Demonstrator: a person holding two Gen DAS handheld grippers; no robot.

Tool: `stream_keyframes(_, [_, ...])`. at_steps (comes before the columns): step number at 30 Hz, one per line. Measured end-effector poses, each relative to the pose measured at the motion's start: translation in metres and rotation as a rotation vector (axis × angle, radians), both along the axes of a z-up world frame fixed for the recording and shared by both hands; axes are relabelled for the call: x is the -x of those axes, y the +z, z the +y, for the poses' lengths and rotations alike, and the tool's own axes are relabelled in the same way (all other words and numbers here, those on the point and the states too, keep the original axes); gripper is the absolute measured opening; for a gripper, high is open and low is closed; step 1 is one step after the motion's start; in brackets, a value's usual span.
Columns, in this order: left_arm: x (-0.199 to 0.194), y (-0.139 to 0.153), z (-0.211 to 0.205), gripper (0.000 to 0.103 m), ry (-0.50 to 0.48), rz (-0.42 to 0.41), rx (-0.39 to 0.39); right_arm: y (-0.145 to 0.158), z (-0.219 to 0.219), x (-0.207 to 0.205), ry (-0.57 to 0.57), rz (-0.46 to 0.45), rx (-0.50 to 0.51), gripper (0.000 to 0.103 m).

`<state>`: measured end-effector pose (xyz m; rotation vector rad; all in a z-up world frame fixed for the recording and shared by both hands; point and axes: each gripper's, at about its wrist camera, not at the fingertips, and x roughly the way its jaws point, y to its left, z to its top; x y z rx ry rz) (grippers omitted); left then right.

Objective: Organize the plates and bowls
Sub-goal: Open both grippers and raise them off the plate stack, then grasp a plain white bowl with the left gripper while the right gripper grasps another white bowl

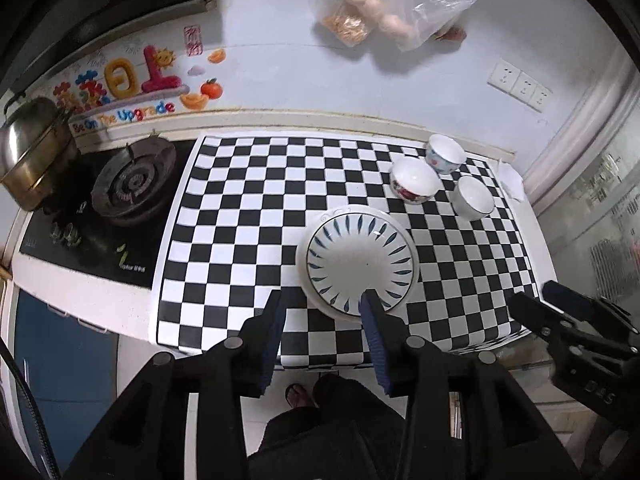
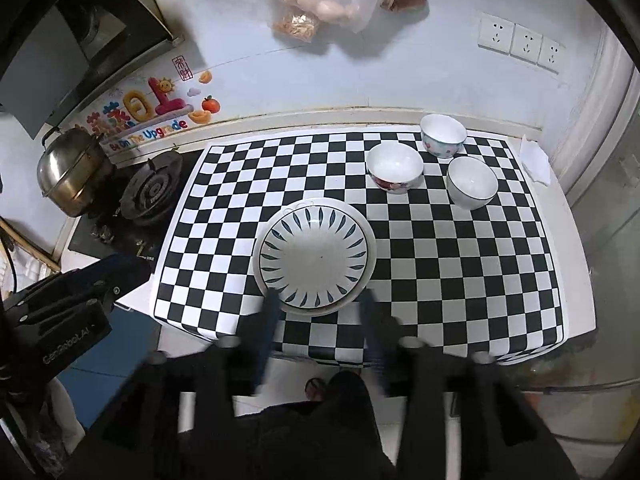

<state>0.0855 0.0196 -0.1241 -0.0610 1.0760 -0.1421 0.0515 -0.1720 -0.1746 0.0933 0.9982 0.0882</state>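
A blue-leaf patterned plate (image 1: 360, 258) lies on top of a larger white plate (image 1: 320, 304) on the checkered mat (image 1: 240, 220); the stack also shows in the right wrist view (image 2: 314, 256). Three white bowls stand upright at the back right: a red-flowered one (image 1: 414, 180) (image 2: 394, 168), a blue-patterned one (image 1: 445, 154) (image 2: 442, 135), and a plain one (image 1: 474, 198) (image 2: 472, 182). My left gripper (image 1: 326, 300) is open above the mat's front edge, its right finger over the plate's near rim. My right gripper (image 2: 318, 300) is open, just in front of the stack, blurred.
A gas burner (image 1: 134, 186) and a steel pot (image 1: 32, 156) sit at the left. A plastic bag of eggs (image 1: 384, 4) hangs on the wall. Wall sockets (image 2: 520, 42) are at the right. A folded white paper (image 2: 534, 158) lies at the counter's right edge.
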Motion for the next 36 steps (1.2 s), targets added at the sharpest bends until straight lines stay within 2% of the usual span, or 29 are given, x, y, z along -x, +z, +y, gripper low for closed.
stream_keyframes(2, [-0.001, -0.002, 0.000, 0.043, 0.005, 0.007, -0.006, 0.000, -0.001, 0.000, -0.004, -0.007, -0.002, 0.067])
stream_keyframes(3, [-0.002, -0.002, 0.000, 0.051, 0.009, 0.004, -0.010, 0.001, -0.002, -0.001, -0.006, -0.009, 0.000, 0.070])
stream_keyframes(4, [-0.002, -0.001, 0.000, 0.053, 0.015, 0.000, -0.012, 0.001, -0.004, -0.001, -0.012, -0.012, 0.001, 0.070])
stream_keyframes(12, [-0.019, -0.003, -0.013, 0.053, 0.036, -0.012, -0.047, 0.004, -0.024, -0.018, -0.032, -0.022, -0.032, 0.073])
stream_keyframes(16, [-0.046, -0.008, -0.035, 0.053, 0.034, 0.000, -0.053, -0.004, -0.053, -0.046, -0.058, -0.009, -0.063, 0.074])
stream_keyframes(19, [-0.080, -0.015, -0.056, 0.054, 0.028, 0.008, -0.051, -0.013, -0.085, -0.074, -0.091, 0.001, -0.073, 0.074])
stream_keyframes(21, [-0.110, -0.024, -0.071, 0.054, 0.023, 0.026, -0.038, -0.023, -0.110, -0.099, -0.119, 0.015, -0.091, 0.074])
stream_keyframes(25, [-0.177, -0.055, -0.104, 0.053, 0.006, 0.116, -0.001, -0.055, -0.162, -0.165, -0.152, 0.082, -0.169, 0.074])
stream_keyframes(29, [-0.244, -0.096, -0.142, 0.054, -0.039, 0.232, 0.031, -0.094, -0.201, -0.244, -0.149, 0.179, -0.248, 0.074])
stream_keyframes(33, [-0.300, -0.148, -0.169, 0.053, -0.054, 0.355, 0.046, -0.134, -0.222, -0.323, -0.125, 0.276, -0.250, 0.072])
stream_keyframes(34, [-0.311, -0.161, -0.174, 0.053, -0.049, 0.380, 0.037, -0.145, -0.224, -0.341, -0.117, 0.306, -0.249, 0.071])
stream_keyframes(36, [-0.325, -0.180, -0.180, 0.053, -0.049, 0.411, 0.018, -0.167, -0.227, -0.370, -0.103, 0.359, -0.245, 0.062])
